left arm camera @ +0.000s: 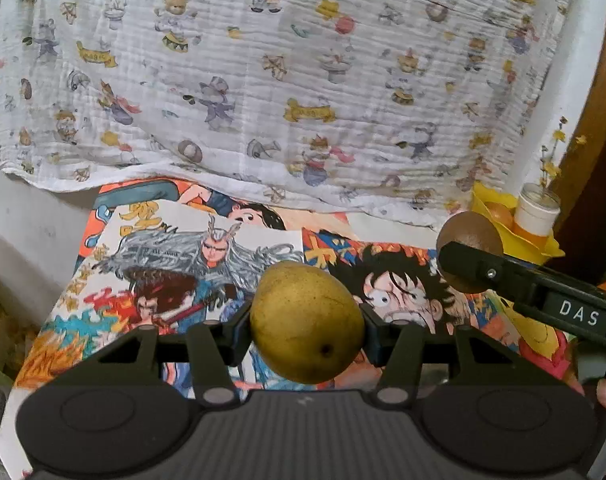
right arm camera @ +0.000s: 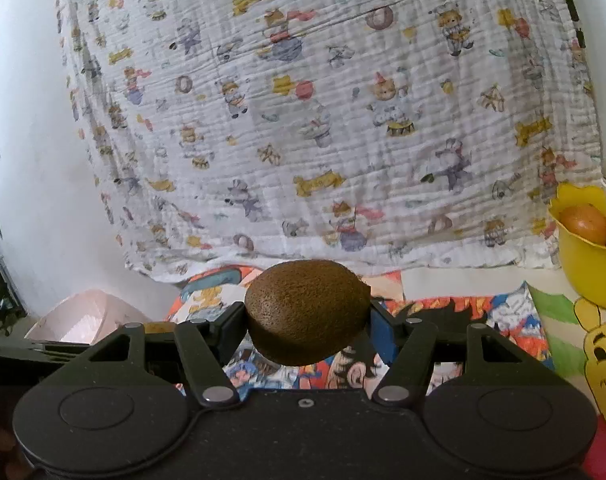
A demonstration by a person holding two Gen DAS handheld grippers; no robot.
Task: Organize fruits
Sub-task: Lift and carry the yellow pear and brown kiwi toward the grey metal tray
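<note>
A yellow bowl [right arm camera: 587, 276] is sitting at the far right of the table, close to the hanging printed cloth [right arm camera: 323, 120], and an orange fruit [right arm camera: 585, 224] is lying inside it. A white cup [left arm camera: 537, 210] is standing right beside the bowl. At the left edge of the right wrist view a pale pink container [right arm camera: 83, 318] is showing; what is inside it cannot be told.

The pear [left arm camera: 307, 322] is looking yellow-green, speckled and smooth, with its dark blossom end facing the camera. The kiwi [right arm camera: 307, 312] is looking brown, fuzzy and egg-shaped.

The left claw [left arm camera: 307, 328] is gripping the pear between its half-spread fingers, holding it in the air above the cartoon drawings [left arm camera: 163, 280] covering the table. The right claw [right arm camera: 307, 316] is gripping the kiwi the same way, above the drawings, its fingers pressing on both sides.
</note>
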